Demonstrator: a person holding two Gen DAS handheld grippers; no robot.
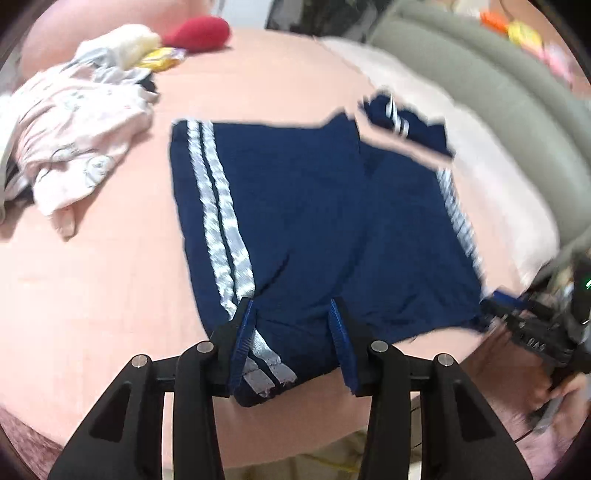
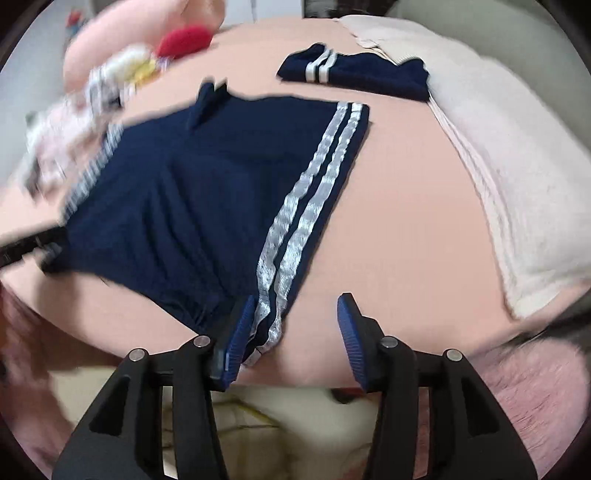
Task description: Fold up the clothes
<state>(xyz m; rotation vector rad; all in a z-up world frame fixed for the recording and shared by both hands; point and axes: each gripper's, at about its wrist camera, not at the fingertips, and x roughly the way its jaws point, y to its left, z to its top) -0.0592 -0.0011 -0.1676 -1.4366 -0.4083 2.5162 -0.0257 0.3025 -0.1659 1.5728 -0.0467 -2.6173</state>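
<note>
Navy shorts with white side stripes point(image 1: 314, 221) lie spread flat on the pink bed; they also show in the right wrist view point(image 2: 192, 199). My left gripper point(image 1: 291, 321) is open, its fingers over the shorts' near left corner by the stripes. My right gripper point(image 2: 295, 317) is open at the shorts' near right corner, the striped hem lying against its left finger point(image 2: 240, 332). The right gripper also shows in the left wrist view point(image 1: 532, 321) at the shorts' right corner. A folded navy garment with white stripes point(image 2: 351, 74) lies behind the shorts; it also shows in the left wrist view point(image 1: 406, 122).
A heap of pale pink and grey clothes point(image 1: 74, 136) lies at the back left, with a red plush item point(image 1: 199, 33) behind it. A folded cream blanket point(image 2: 498, 166) lies along the right. The pink bed sheet point(image 1: 110, 295) surrounds the shorts.
</note>
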